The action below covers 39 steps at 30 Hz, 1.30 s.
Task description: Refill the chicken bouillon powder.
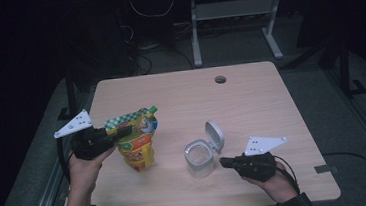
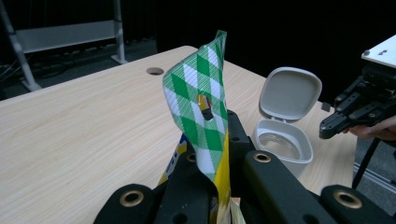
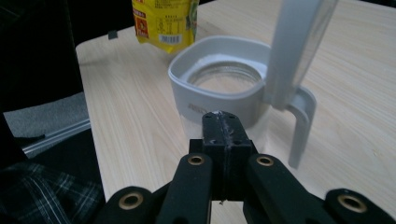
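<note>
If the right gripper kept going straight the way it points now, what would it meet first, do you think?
Most likely the white-rimmed clear container. The right gripper, jaws shut and empty, points at its near wall just under the rim, beside the raised lid. The gap looks small, though depth is hard to judge.

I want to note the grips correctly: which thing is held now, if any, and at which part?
The left gripper holds the pouch by its green checked top edge. The right gripper is shut on nothing, beside the open container.
</note>
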Each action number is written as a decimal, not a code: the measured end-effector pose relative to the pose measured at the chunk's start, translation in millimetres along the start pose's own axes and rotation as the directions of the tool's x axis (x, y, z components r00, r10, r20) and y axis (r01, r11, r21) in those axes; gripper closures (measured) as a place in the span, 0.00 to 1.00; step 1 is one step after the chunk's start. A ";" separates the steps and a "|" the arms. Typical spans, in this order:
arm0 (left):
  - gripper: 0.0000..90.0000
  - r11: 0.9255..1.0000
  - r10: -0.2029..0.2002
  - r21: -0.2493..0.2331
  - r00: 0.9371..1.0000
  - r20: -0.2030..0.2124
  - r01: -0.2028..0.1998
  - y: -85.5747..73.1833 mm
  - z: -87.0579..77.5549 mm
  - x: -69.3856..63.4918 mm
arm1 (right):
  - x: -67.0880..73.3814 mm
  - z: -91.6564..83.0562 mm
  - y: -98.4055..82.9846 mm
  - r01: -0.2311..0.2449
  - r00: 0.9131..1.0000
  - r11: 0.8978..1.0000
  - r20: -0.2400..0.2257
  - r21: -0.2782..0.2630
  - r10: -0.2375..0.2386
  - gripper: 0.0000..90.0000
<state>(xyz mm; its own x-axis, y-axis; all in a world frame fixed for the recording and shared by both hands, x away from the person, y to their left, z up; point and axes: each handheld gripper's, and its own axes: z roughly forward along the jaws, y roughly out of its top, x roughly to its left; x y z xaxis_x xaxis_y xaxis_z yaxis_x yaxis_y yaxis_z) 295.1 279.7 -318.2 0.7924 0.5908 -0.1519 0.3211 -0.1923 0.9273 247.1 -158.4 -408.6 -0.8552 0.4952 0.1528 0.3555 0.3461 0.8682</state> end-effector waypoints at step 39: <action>1.00 0.998 -0.017 -0.055 0.996 0.089 0.022 28.1 -12.9 -20.4 | 35.1 76.0 62.3 0.104 0.995 0.994 -0.009 -0.041 -0.104 1.00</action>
<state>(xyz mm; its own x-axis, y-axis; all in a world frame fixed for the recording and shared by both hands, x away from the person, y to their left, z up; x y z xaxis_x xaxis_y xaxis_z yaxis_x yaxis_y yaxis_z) 281.3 272.4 -284.5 0.8296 0.5222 -0.1977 0.3096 -0.1355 0.9412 267.9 -58.9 -385.0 -0.8909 0.4494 0.0658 0.2492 0.3627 0.8980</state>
